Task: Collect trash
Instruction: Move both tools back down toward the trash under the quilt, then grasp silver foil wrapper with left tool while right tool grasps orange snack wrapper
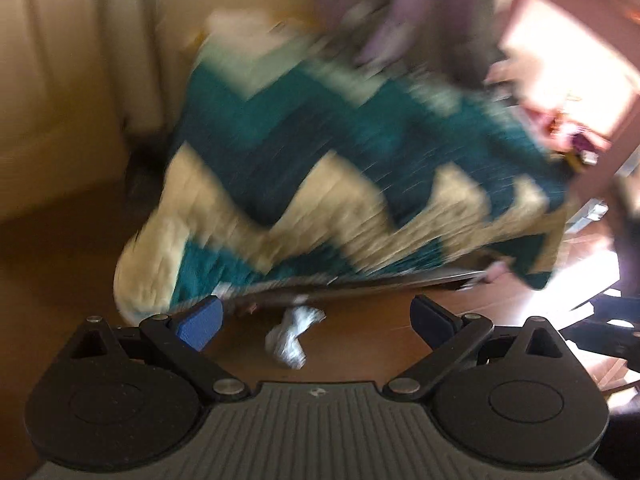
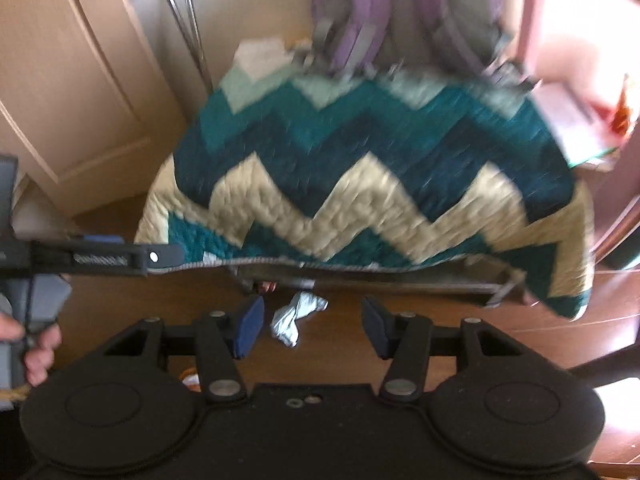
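A crumpled whitish wrapper [image 1: 294, 336] [image 2: 298, 318] lies on the brown wooden floor just in front of the quilt's hanging edge. My left gripper [image 1: 316, 324] is open wide above it, blue pads far apart, and the wrapper shows in the gap without touching either pad. My right gripper [image 2: 314, 330] is also open, with the wrapper showing near its left pad [image 2: 250, 330] and nothing gripped. In the right wrist view the left gripper's arm [image 2: 120, 258] reaches in from the left, held by a hand [image 2: 36, 348]. The left wrist view is heavily blurred.
A teal and cream zigzag quilt [image 2: 360, 184] drapes over a low frame [image 2: 460, 284] behind the wrapper. A beige cupboard door [image 2: 80, 92] stands at left. Purple and grey straps [image 2: 360, 20] hang at the back. A small orange scrap [image 2: 192, 378] lies near my right gripper.
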A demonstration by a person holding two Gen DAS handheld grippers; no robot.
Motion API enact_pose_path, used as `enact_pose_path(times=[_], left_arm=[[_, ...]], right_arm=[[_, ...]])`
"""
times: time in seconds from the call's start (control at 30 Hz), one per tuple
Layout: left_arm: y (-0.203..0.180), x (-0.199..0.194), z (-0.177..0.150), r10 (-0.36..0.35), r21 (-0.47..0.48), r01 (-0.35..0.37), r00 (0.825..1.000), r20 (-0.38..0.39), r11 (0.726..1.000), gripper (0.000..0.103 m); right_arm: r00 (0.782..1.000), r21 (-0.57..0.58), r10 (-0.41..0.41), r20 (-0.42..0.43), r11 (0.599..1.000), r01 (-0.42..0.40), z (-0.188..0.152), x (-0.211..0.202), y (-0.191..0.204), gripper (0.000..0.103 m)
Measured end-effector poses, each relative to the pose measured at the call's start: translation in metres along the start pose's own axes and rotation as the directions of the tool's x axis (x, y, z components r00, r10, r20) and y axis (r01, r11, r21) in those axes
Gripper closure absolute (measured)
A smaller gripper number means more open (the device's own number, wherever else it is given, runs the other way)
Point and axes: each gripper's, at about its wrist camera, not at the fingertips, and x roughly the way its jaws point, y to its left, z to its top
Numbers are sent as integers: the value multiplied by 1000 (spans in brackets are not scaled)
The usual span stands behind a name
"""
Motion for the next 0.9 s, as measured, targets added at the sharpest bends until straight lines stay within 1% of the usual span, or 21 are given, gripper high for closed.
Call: enact_pose_path(times=[0.1,0.17,0.23,0.3,0.4,0.5,0.6,0.67,0.7,0.8,0.83,0.9], left_arm=[[14,39,-23,61,-51,-61,998,-16,997,2],[18,62,-34,95,-73,-99,994,-47,992,2],[21,85,-39,121,-84,-128,989,-87,988,2],[23,105,-41,134,-80,-143,985,-109,986,2],[27,138,-49,164,-105,-181,975,-152,978,2],[37,173,-54,163,-193,-201,967,-195,960,2],[53,208,-58,148,-301,-215,962,-230,929,2],[60,230,-60,140,-340,-223,958,-251,914,2],[62,242,-61,132,-347,-220,957,-260,912,2],[65,270,-65,137,-341,-224,956,-261,913,2],[67,278,-67,144,-335,-232,953,-268,913,2],[68,294,-74,166,-307,-255,943,-288,917,2]], right_arm=[[999,8,19,-47,1000,-19,-2,39,2,50],[997,19,31,-70,999,-30,-5,65,1,50],[995,-6,41,-91,999,-42,-11,92,3,50],[990,-36,60,-129,997,-65,-17,119,4,50],[983,-120,54,-178,990,-76,-34,161,12,50],[973,-195,47,-227,976,-93,-50,198,20,50],[962,-220,70,-264,967,-130,-59,228,23,50],[955,-235,83,-284,960,-153,-64,250,24,50],[952,-237,89,-293,958,-162,-65,259,24,50],[944,-251,94,-317,951,-179,-70,292,22,50],[942,-251,96,-321,950,-183,-71,302,19,50],[949,-253,62,-310,957,-145,-72,319,8,50]])
